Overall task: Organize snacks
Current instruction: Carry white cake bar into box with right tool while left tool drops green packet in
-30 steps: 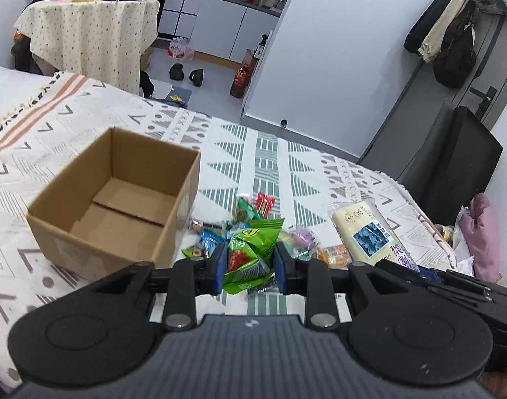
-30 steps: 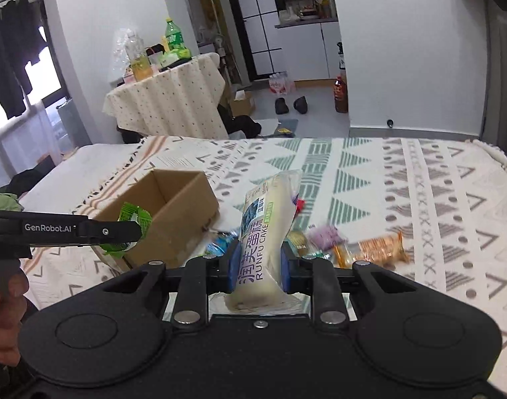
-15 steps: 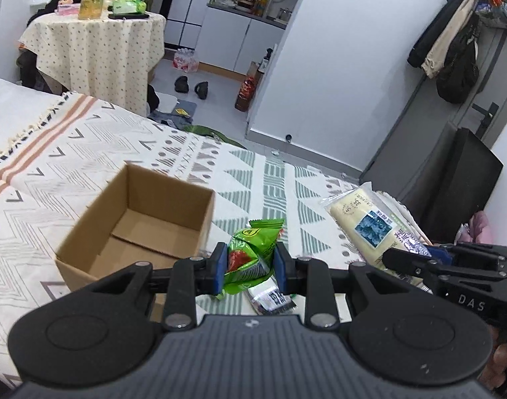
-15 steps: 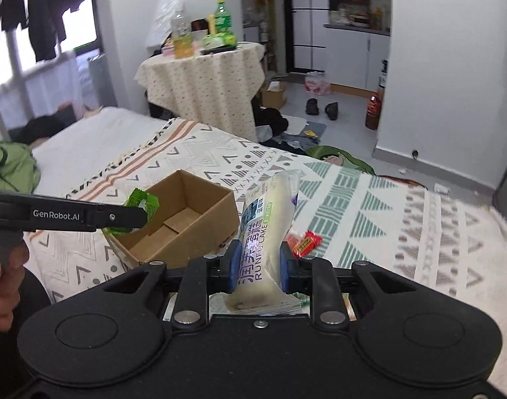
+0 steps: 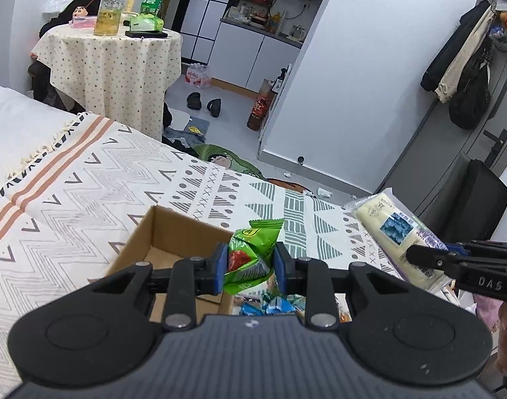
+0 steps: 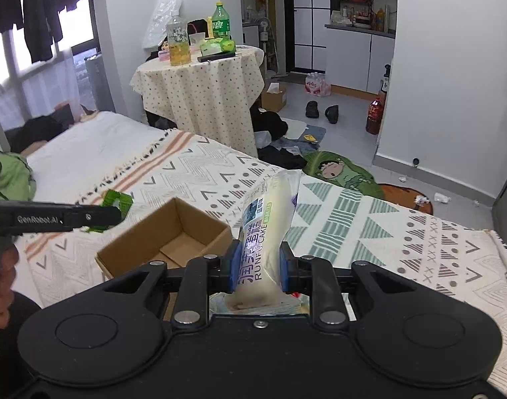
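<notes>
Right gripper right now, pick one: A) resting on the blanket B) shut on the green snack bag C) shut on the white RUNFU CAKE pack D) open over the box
C: the right gripper has its blue pads pressed on both sides of the white cake pack, held up in front of the cardboard box; the green snack bag sits in the left gripper.

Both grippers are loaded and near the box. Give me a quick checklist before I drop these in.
1. Left gripper shut on green packet: ok.
2. Right gripper shut on cake pack: ok.
3. Box open, floor bare where visible: ok.
4. Green packet above the box opening: cannot tell; it looks near the right wall.
5. Cake pack above the box: not ok, it looks right of it.
6. Grippers apart from each other: ok.
</notes>
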Tool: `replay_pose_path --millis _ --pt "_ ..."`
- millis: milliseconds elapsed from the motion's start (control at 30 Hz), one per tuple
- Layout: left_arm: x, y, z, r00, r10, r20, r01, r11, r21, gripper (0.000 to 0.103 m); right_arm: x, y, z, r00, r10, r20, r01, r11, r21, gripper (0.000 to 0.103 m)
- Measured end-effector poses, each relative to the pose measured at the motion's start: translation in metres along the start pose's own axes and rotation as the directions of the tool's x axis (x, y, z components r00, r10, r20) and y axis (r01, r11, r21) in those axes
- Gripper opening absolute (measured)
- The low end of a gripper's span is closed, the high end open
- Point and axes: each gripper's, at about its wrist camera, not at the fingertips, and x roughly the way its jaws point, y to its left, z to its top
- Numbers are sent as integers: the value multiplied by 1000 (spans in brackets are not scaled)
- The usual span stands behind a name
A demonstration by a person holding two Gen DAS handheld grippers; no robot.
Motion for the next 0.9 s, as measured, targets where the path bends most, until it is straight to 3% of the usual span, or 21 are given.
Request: replay_pose_path --millis 333,900 --pt "22 27 21 1000 0 -14 -1 1000 -30 28 41 23 19 994 107 -28 -105 994 40 23" --pt "87 67 31 993 36 -109 -47 994 -101 29 127 54 5 972 206 -110 -199 977 73 23"
